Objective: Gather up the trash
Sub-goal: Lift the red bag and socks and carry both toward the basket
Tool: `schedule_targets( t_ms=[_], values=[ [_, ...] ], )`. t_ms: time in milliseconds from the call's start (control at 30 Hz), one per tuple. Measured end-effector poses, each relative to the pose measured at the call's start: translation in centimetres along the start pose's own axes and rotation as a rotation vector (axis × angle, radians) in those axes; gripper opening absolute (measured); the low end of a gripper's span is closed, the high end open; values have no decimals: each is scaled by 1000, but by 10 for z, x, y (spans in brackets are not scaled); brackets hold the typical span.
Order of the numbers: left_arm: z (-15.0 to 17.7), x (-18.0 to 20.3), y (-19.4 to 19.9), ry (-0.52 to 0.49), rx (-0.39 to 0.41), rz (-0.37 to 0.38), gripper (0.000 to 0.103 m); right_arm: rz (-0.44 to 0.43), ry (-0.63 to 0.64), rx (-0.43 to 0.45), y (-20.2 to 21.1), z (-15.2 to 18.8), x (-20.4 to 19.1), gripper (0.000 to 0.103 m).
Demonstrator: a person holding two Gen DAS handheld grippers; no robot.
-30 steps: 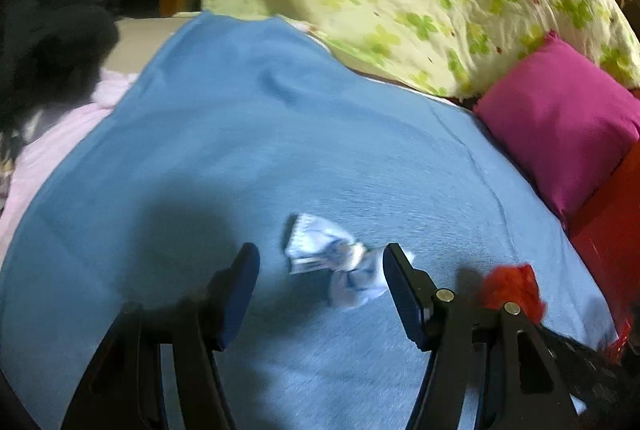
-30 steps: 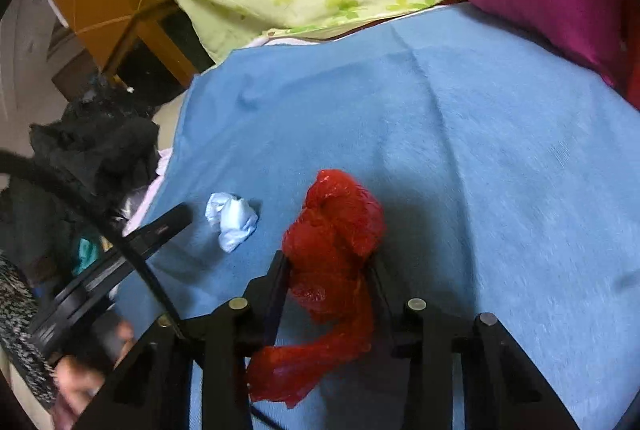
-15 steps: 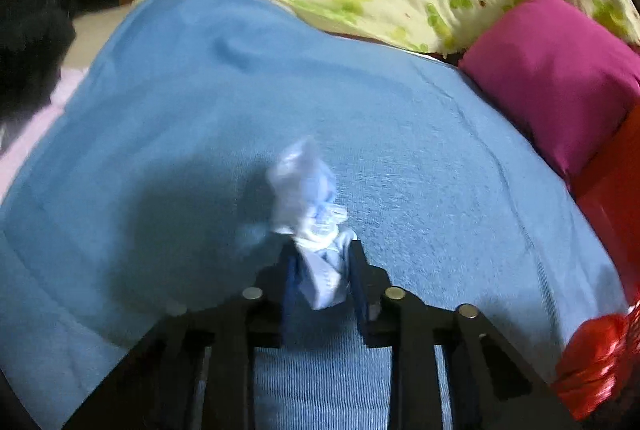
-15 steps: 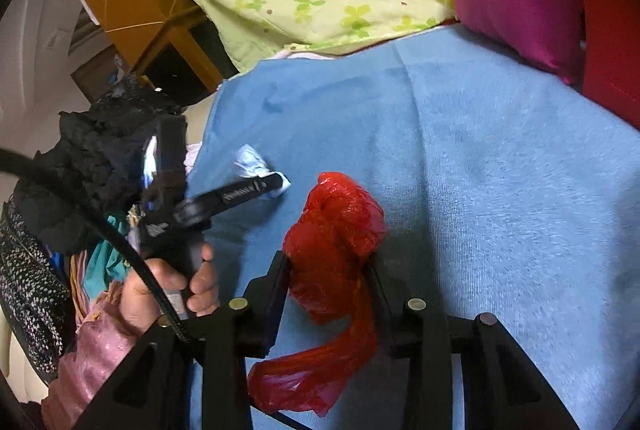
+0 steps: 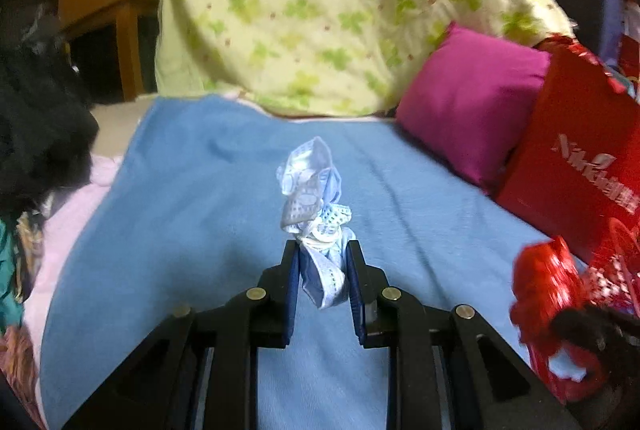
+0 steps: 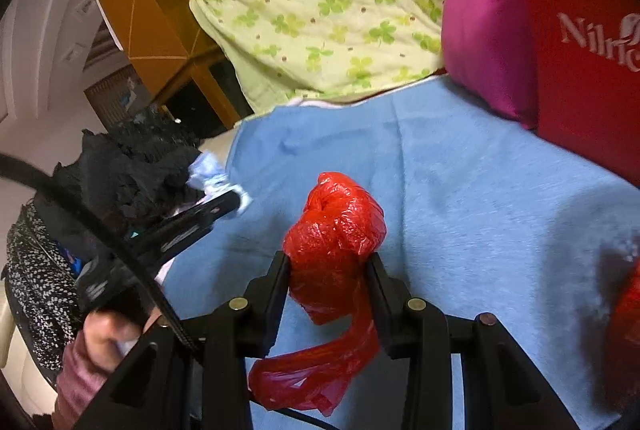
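Jaws on my left gripper (image 5: 322,258) are pinched onto a crumpled blue-white wrapper (image 5: 310,186), which sticks up above the blue sheet (image 5: 180,230). My right gripper (image 6: 328,270) squeezes a red bag (image 6: 334,226), its tail hanging below. Pink pillow (image 5: 464,102) and a red box (image 5: 576,150) bound the right edge; I see bare sheet ahead.
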State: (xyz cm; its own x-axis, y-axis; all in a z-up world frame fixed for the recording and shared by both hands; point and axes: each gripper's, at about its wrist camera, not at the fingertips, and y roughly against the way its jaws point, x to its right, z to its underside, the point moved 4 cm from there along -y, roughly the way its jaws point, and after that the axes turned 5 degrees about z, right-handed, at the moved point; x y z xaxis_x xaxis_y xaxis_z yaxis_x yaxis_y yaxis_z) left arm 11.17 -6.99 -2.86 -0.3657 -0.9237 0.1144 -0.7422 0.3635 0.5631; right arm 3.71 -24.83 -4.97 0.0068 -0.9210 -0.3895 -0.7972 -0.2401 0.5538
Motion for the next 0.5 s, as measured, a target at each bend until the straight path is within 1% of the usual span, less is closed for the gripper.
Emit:
schedule_targets(
  t_ms=[67,133,233,300,500],
  values=[
    [13,15,23,2,-3,-15,24,0,-4,18,15,-1,3,41],
    [23,25,35,-2,-26,-27,24,2,-9,39,31,-3,6,41],
    [32,44,56,-44,-53,-63,24,-2,-17,76,58,-5,10,41],
    [31,56,72,-65,-41,-75,24,-7,-18,104,76,-6,11,41],
    [26,90,116,-135,31,-111,24,-24,-16,161,121,-1,13,41]
  ],
)
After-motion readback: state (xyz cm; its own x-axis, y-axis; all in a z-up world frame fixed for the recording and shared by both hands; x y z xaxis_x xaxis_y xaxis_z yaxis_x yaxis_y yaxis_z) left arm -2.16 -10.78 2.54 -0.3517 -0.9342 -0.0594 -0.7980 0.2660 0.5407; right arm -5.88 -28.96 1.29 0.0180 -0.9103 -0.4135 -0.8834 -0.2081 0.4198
